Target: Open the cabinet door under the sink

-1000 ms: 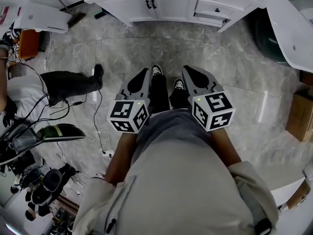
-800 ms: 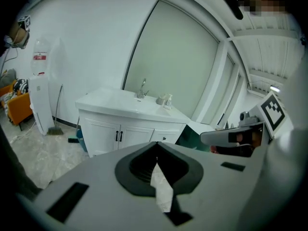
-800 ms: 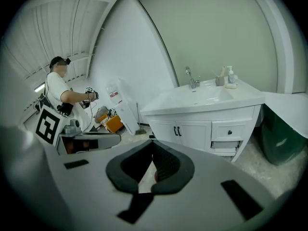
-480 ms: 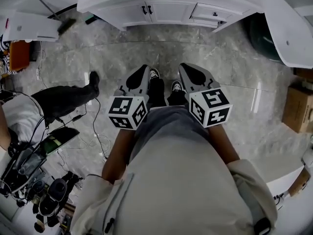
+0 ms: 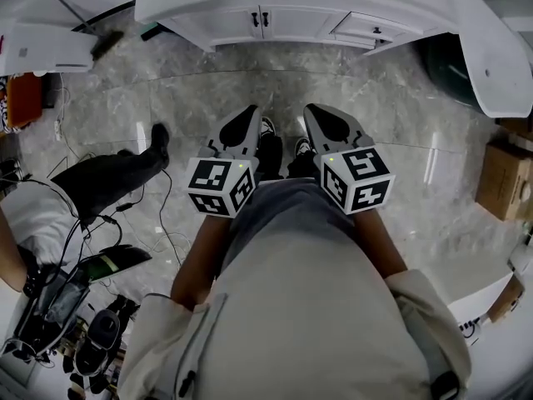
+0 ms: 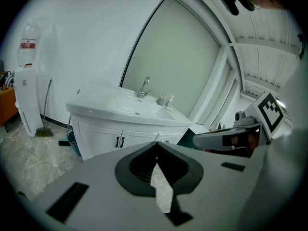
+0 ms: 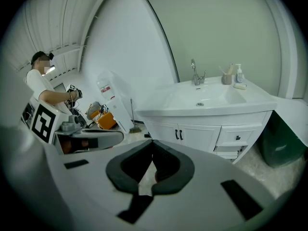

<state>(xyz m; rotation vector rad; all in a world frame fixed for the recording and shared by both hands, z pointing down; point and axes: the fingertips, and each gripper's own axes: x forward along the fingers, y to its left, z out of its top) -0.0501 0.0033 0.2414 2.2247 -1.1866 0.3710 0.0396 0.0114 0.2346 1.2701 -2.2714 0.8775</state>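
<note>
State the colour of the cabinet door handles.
Black handles, against white doors; clearest in the right gripper view.

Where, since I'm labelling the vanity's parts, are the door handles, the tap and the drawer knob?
door handles (image 7: 176,134): right gripper view, on the left handle's bar.
tap (image 7: 195,75): right gripper view, on its upright body.
drawer knob (image 7: 237,138): right gripper view, on the knob's dark face.
</note>
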